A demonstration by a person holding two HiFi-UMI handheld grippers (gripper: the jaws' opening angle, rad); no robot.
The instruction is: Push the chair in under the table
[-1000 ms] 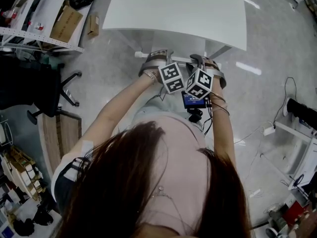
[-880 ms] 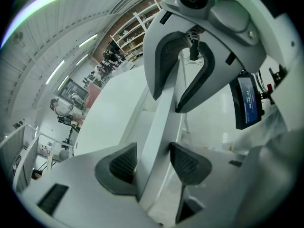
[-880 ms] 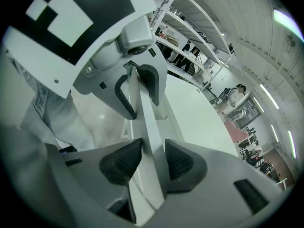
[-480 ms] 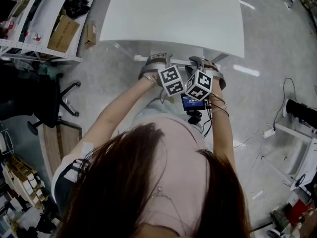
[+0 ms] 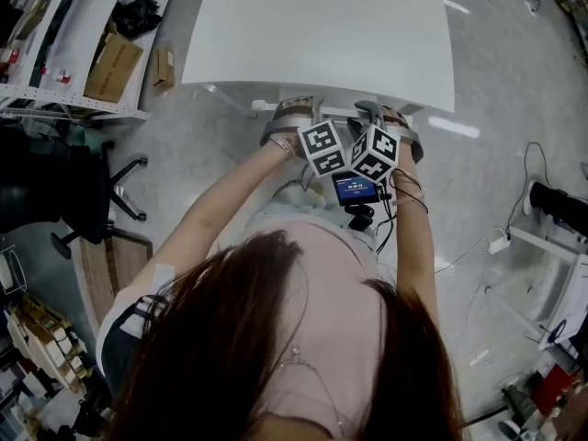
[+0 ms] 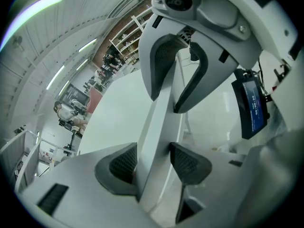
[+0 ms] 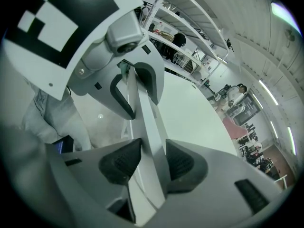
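Both left claw and right claw clamp the chair rail.

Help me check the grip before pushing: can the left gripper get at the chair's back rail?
Yes, it looks so: the left gripper has its jaws closed on the chair's back rail, with nothing in the way.

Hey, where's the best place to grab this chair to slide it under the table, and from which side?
Grip the chair's thin top bar, coming from the side away from the table. The bar is flat and narrow enough to clamp, as the left tool and right tool do now, side by side, so the push should stay straight.
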